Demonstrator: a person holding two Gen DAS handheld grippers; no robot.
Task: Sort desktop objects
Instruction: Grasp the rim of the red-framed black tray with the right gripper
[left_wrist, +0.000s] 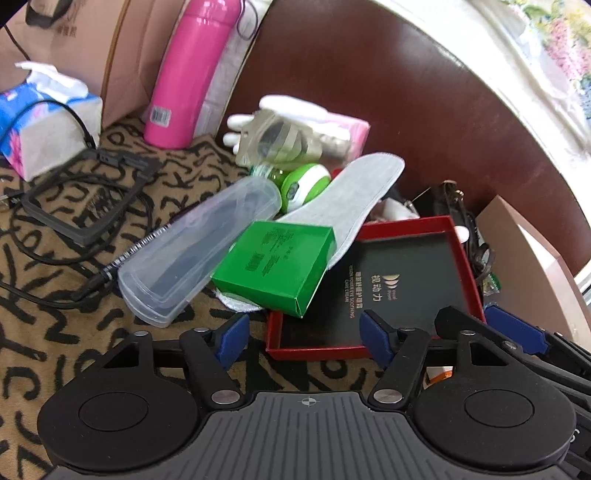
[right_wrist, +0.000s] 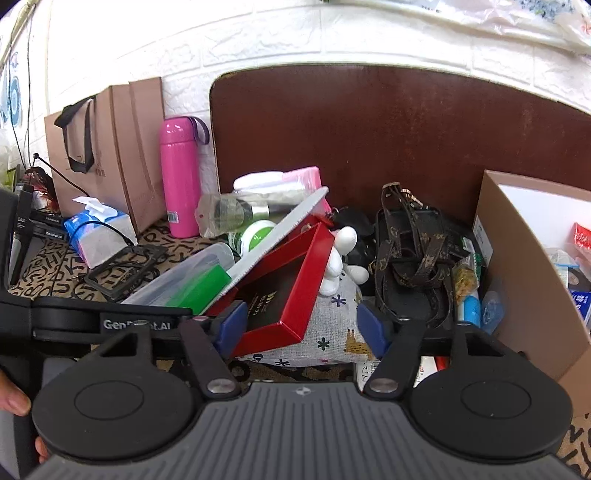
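A pile of desktop items lies against a brown board. In the left wrist view a green box (left_wrist: 275, 267) rests on a clear plastic case (left_wrist: 199, 247), a grey insole (left_wrist: 347, 203) and the rim of a red tray (left_wrist: 465, 269) holding a black card. My left gripper (left_wrist: 306, 341) is open and empty, just short of the tray's near edge. My right gripper (right_wrist: 301, 326) is open, its jaws around the tray's (right_wrist: 295, 291) near corner without closing on it. The tray sits tilted on a patterned pouch (right_wrist: 332, 328). The right gripper's fingertips (left_wrist: 517, 328) show at the left view's right edge.
A pink bottle (right_wrist: 179, 177), tissue pack (right_wrist: 99, 236), paper bag (right_wrist: 107, 147) and black frame with cables (left_wrist: 88, 192) stand at the left. A green-white round case (left_wrist: 306, 182), black strap sandals (right_wrist: 413, 258) and an open cardboard box (right_wrist: 517, 266) are at the right.
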